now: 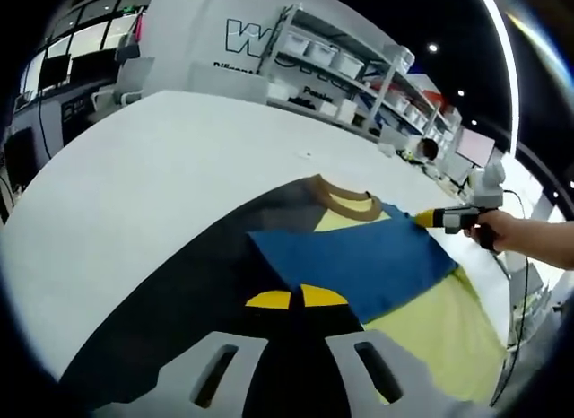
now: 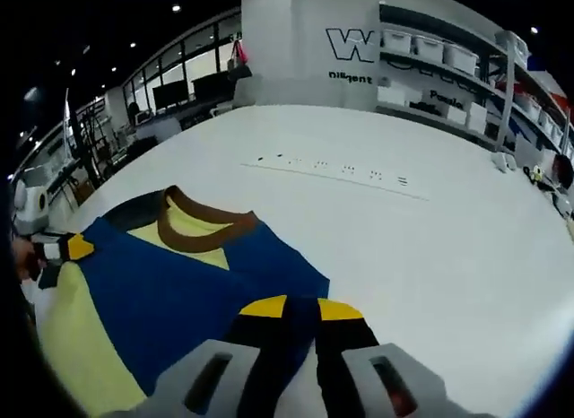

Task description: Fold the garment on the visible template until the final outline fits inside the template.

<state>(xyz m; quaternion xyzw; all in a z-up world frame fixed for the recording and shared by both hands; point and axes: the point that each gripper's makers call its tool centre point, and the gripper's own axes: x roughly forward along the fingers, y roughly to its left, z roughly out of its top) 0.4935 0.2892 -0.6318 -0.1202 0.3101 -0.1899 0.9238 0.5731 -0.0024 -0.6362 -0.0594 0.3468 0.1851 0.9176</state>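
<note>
While both grippers work opposite edges of the cloth, the findings read as follows.

Garment: a yellow and blue shirt (image 1: 377, 265) with a brown collar (image 1: 345, 203) lies flat on the white bench (image 1: 161, 167); a blue panel is folded across the yellow body.

Template: a dark sheet (image 1: 179, 301) lies under the shirt and shows beyond its edge on one side in the left gripper view. Its far boundary is hidden, so fit cannot be judged.

Left gripper: the left gripper (image 1: 296, 299) has its yellow-tipped jaws drawn close together at the near edge of the blue panel. Whether cloth is pinched between them cannot be told.

Right gripper: the right gripper (image 2: 300, 308) has its yellow tips nearly meeting at the blue corner beside the collar. The left gripper view shows it at the shirt's shoulder, held by a hand (image 1: 507, 230). A grip on fabric cannot be confirmed.

Step in hand: judged to be a side fold, blue panel laid inward over the body.

Progress: partial; yellow fabric still spreads wide toward the hem.

Next move: likely calls for settling this fold flat, then folding the remaining yellow length inward, with edges kept on the dark sheet.

Risk: a dragged panel may skew the collar line.
</note>
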